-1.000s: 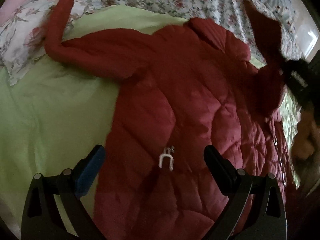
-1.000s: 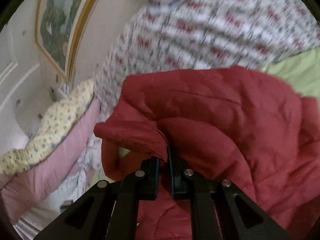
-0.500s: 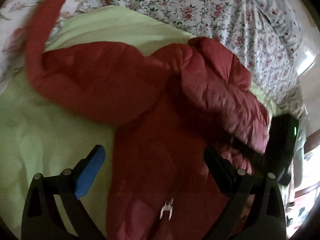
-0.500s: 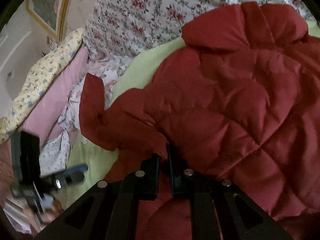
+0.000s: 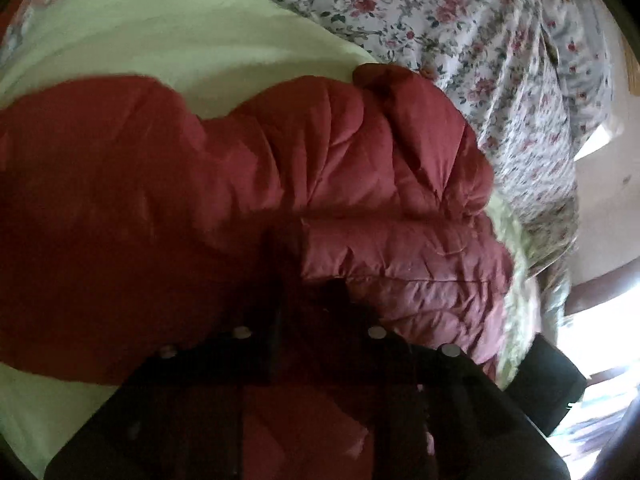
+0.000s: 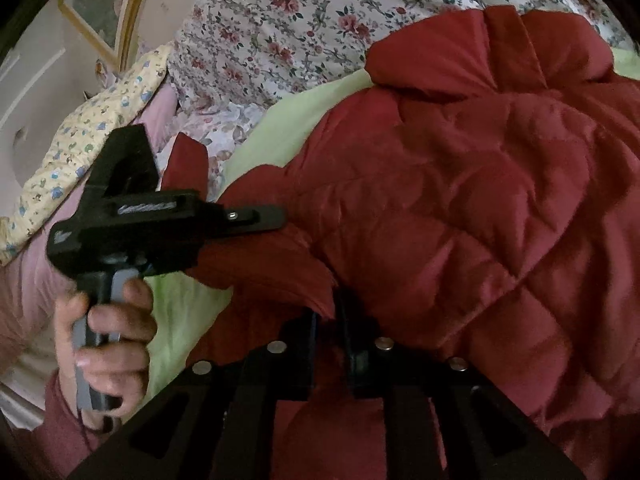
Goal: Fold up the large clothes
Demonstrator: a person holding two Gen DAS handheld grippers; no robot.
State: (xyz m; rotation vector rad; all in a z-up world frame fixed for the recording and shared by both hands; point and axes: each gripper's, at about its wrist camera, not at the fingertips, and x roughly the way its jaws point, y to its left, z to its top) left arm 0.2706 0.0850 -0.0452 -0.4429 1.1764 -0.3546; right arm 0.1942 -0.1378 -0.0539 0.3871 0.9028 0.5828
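The green sheet (image 6: pixel 288 128) is carrying the red quilted jacket (image 6: pixel 460 208) toward its floral-quilt (image 6: pixel 304 20) edge — the hem is running out of view. The right gripper (image 6: pixel 329 320) is pinching a jacket fold; the left gripper (image 5: pixel 308 312), shadowed, is pinching jacket fabric too.

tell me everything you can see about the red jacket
The red jacket is a puffy, diamond-quilted coat of slightly shiny fabric, its collar toward the floral bedding. It lies rumpled on a light green sheet. The right gripper pinches a fold of it; the left gripper also looks closed on it.
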